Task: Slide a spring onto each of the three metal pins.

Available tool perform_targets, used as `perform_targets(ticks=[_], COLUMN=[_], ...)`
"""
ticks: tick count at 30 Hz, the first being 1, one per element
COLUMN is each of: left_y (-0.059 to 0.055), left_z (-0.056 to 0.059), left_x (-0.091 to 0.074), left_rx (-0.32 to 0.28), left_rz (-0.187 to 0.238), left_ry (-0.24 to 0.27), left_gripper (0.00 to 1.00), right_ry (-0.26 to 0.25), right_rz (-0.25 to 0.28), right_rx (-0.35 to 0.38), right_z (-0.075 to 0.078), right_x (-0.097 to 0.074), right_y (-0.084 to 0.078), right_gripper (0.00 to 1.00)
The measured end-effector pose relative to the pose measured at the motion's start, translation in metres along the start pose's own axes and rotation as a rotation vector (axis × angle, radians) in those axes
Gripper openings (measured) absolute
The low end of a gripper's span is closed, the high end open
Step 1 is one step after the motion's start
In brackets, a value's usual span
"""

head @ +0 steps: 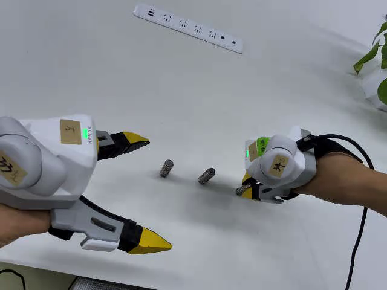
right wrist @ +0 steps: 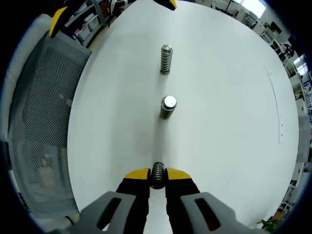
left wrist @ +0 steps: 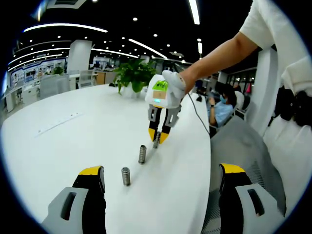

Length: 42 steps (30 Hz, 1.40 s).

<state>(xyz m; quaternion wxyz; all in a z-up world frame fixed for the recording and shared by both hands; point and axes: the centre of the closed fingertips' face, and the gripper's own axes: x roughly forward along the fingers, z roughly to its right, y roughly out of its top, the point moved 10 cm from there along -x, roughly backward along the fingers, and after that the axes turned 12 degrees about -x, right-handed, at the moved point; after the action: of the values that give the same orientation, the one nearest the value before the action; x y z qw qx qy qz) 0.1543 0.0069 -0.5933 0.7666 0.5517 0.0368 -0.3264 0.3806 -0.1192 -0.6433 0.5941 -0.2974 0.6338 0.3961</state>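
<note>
Three short metal pins stand in a row on the white table (head: 181, 96). The left pin (head: 166, 168) and the middle pin (head: 207, 176) each carry a coiled spring. My right gripper (head: 247, 188) is shut on the spring (right wrist: 157, 175) at the third pin, low over the table. Seen from that gripper, the other two sprung pins (right wrist: 167, 107) (right wrist: 166, 59) stand upright further ahead. My left gripper (head: 145, 190) is open with nothing between its jaws, left of the row. From it the nearest pin (left wrist: 126, 176) stands just ahead, then the second pin (left wrist: 142, 154) and the right gripper (left wrist: 158, 137).
A white power strip (head: 187, 27) lies at the far side of the table. A potted plant (head: 376, 57) stands at the right edge. A grey mesh chair (right wrist: 44, 122) sits beside the table. The table's near edge runs just below my left gripper.
</note>
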Motion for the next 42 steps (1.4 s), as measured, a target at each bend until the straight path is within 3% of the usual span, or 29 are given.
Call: perform_targets(ticks=[42], left_y=[0.0019], left_z=[0.0031], left_x=[0.0002], left_rx=[-0.004], left_rz=[-0.001], left_ry=[0.002], left_gripper=[0.98], right_ry=[-0.015], right_rz=[0.021], right_rx=[0.027], right_z=[0.0002], right_x=[0.0069], right_y=[-0.0012], right_gripper=[0.17])
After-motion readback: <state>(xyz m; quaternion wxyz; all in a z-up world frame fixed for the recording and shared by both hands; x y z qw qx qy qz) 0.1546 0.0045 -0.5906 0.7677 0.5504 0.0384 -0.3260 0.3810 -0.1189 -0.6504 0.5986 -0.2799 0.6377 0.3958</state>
